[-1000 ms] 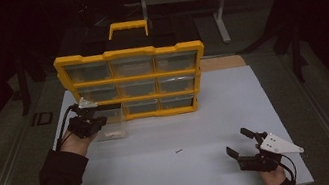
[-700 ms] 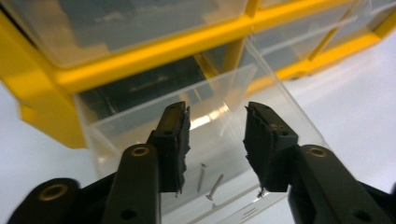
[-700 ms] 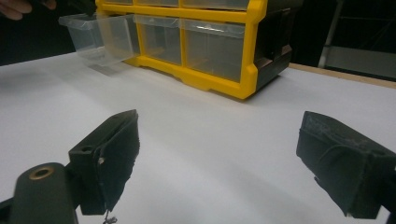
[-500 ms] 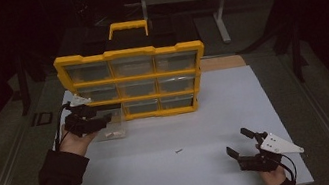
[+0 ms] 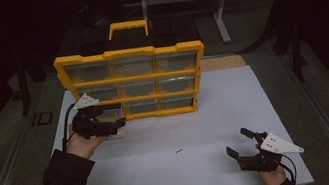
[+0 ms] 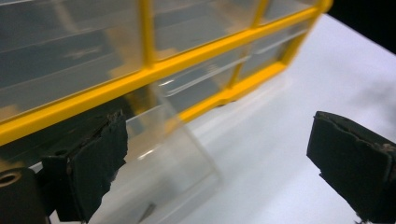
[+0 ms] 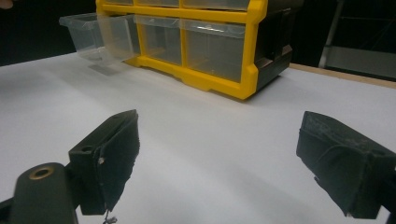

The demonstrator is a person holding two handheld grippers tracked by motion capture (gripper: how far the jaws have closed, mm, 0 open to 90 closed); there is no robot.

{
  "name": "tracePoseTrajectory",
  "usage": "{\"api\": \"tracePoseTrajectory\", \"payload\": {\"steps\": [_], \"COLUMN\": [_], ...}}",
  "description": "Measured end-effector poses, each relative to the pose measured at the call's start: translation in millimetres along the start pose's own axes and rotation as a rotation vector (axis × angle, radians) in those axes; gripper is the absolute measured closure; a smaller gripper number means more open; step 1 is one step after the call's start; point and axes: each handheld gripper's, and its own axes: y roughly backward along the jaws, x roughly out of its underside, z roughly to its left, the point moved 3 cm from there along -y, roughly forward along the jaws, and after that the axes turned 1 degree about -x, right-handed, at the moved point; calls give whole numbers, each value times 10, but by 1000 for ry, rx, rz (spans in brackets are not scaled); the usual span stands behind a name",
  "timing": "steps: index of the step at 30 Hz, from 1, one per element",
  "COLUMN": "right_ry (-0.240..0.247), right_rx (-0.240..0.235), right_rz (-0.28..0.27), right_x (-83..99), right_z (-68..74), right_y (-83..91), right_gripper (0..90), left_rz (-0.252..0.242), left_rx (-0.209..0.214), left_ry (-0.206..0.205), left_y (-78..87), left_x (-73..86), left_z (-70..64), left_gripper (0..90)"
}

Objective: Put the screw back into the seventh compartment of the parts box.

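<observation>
Left claw: I have its jaws apart, holding nothing. Clear drawer lies just ahead of it, between the jaws in the left gripper view, pulled partway out of the yellow cabinet at the bottom-left slot; whether a jaw touches it I cannot tell. A small dark piece lies inside the drawer.

Right claw: jaws apart, empty, low over the white table, well apart from the cabinet. Small screw lies on the table to its left.
</observation>
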Motion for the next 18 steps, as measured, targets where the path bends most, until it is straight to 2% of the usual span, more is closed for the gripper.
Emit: {"api": "tracePoseTrajectory", "payload": {"steps": [4, 9, 18], "right_ry": [-2, -1, -1], "right_rx": [-1, -1, -2], "right_rz": [-1, -1, -2], "right_x": [0, -2, -2], "right_z": [-1, -1, -1], "right_y": [1, 3, 3], "right_gripper": [131, 131, 131], "left_rz": [-18, -44, -35], "left_rx": [31, 67, 130], "left_ry": [-28, -42, -84], "left_y": [-7, -18, -137], "left_x": [-35, -65, -57], "left_z": [-112, -214, -429], "left_gripper": [8, 8, 9]}}
